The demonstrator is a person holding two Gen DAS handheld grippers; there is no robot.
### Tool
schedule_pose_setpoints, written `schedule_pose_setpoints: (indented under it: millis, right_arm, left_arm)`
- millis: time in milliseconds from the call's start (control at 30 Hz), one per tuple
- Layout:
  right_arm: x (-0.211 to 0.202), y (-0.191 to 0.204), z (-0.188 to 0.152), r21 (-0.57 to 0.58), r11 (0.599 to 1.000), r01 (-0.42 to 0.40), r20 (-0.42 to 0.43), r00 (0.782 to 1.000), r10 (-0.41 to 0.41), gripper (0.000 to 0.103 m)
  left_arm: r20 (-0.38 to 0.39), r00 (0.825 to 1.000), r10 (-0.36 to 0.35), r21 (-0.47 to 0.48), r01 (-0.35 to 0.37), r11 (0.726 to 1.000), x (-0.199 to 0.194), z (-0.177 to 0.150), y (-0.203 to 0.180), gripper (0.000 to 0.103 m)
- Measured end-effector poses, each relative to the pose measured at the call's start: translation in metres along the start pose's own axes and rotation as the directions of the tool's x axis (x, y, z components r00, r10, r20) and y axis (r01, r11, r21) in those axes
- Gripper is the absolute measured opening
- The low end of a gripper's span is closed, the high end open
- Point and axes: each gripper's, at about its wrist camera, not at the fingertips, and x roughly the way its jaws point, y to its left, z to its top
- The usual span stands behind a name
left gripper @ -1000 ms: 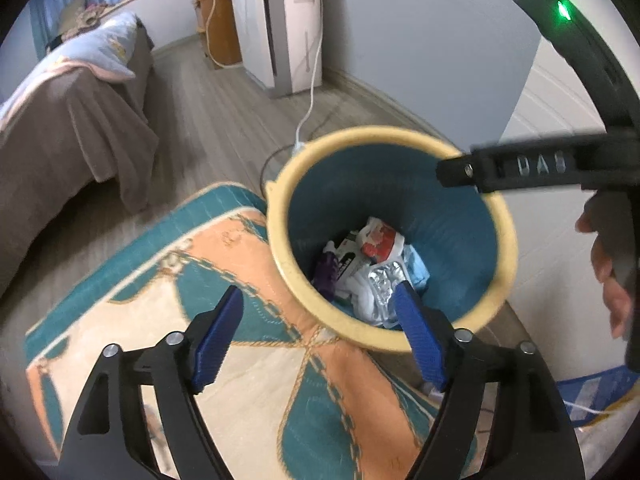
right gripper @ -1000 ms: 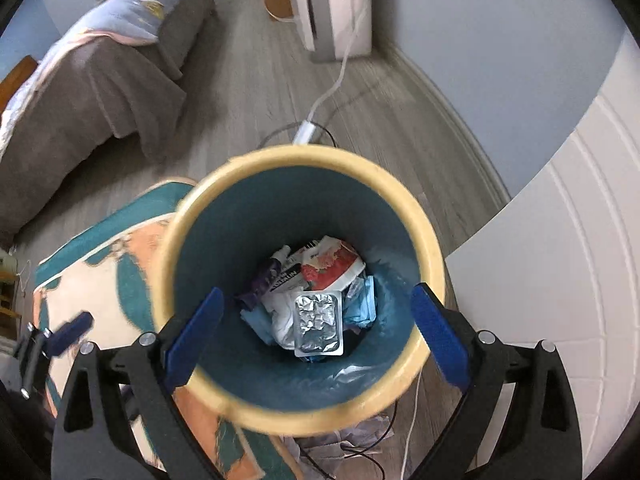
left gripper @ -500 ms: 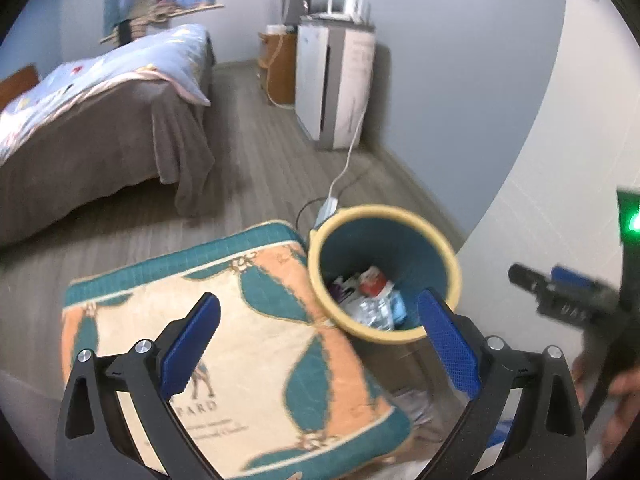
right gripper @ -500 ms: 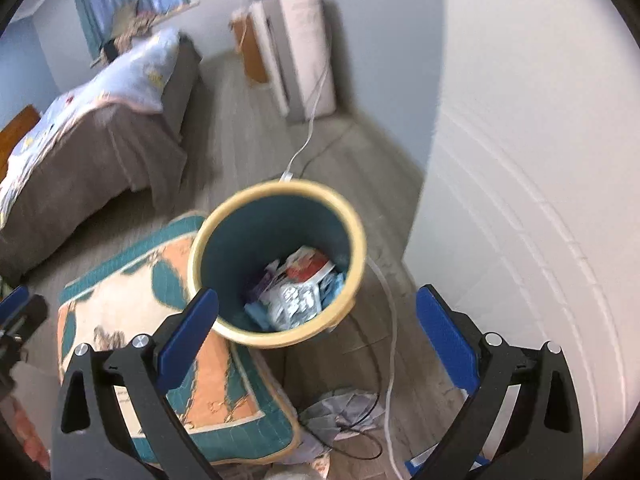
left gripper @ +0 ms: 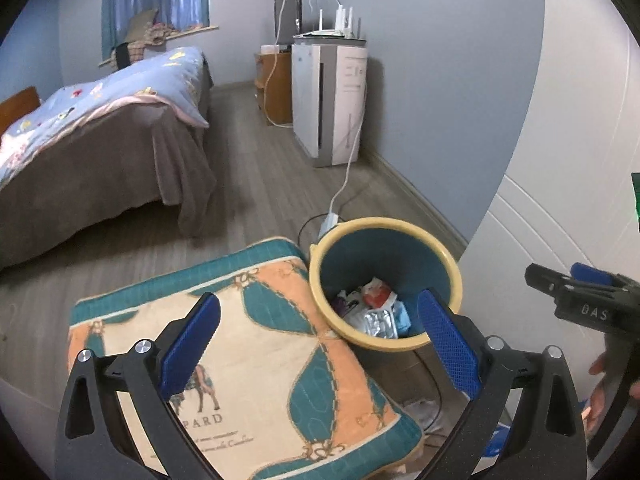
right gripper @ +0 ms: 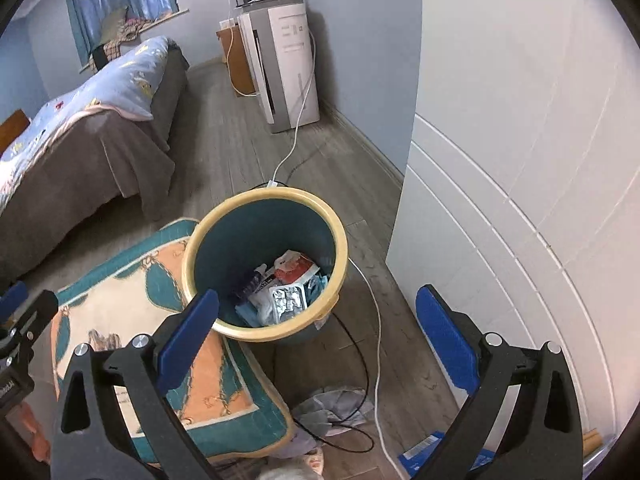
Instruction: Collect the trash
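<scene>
Risk ahead: snagging the white cable [right gripper: 372,308] or the black loops beside the bin [right gripper: 340,248] while reaching for the crumpled grey scrap [right gripper: 334,406] on the floor, tipping the bin. Both pairs of jaws spread wide, gripping nothing: left gripper [left gripper: 318,344], right gripper [right gripper: 316,336]. Trash lying in the bin bottom, including 1 foil blister pack [right gripper: 288,298]. Against 1 second ago: both grippers higher and farther from the bin, left jaws opened wider, with nothing between them

A patterned cushion [left gripper: 224,344] lies on the wooden floor [left gripper: 256,184] near a bed [left gripper: 92,136]; a white appliance [right gripper: 288,68] stands against the blue wall [left gripper: 440,80].
</scene>
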Motion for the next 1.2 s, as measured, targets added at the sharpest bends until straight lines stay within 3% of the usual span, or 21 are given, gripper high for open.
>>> schedule_pose_setpoints:
  millis: [167,500,1200]
  right_arm:
    - [0.001,0.003,-0.001,-0.009,0.999,0.035,0.006,0.999,-0.035,0.097]
    - [-0.007,0.025,-0.005,-0.129,0.985,0.116,0.070,0.992,-0.107,0.097]
    - [-0.008,0.018,-0.005,-0.099,0.988,0.115,0.062,0.992,-0.109,0.097]
  left_arm:
    - [0.015,0.999,0.052,0.044,-0.052,0.998,0.000,0.000,-0.001,0.098]
    - [-0.011,0.999,0.039,0.019,-0.039,0.999,0.002,0.000,0.006,0.098]
    - [-0.014,0.999,0.034,0.034,-0.033,0.999,-0.002,-0.002,0.004,0.098]
